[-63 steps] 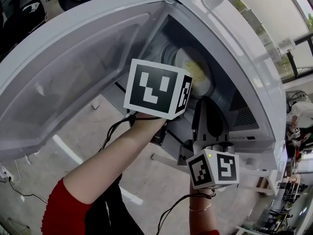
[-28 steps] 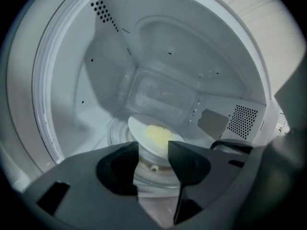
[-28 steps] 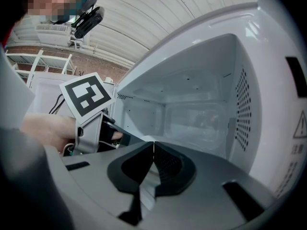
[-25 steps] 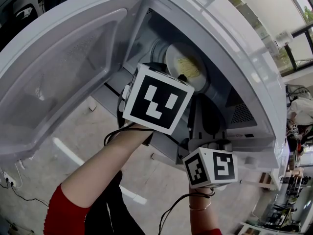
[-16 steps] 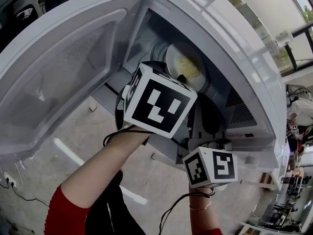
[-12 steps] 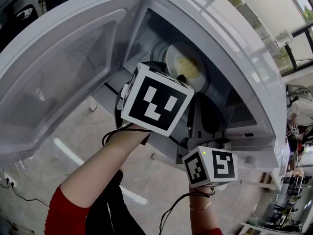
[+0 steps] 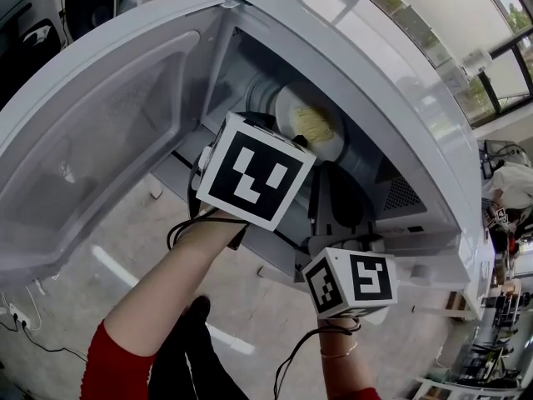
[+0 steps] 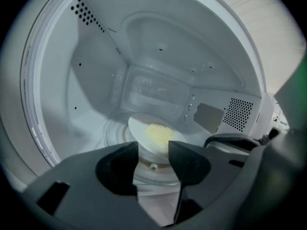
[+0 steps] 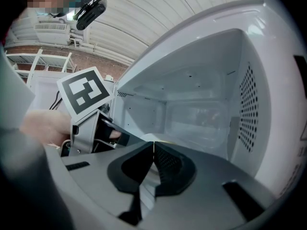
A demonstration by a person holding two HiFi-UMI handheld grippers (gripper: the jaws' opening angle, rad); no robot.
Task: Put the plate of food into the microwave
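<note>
- The plate of food [image 8: 156, 134] had stayed put on the glass turntable [image 8: 115, 131] inside the microwave [image 7: 375, 65] over the last moments, so the placing looked done. The door [image 7: 100, 140] stood open.
- The left gripper [image 8: 153, 153] lingered at the opening, its jaws moderately apart and gripping nothing, with the plate just beyond them.
- The right gripper [image 9: 153, 152] was closed, tip to tip, and empty.

white plate [image 7: 310, 130] with yellow food [image 8: 158, 133] sits inside the open microwave [image 7: 400, 98].
</note>
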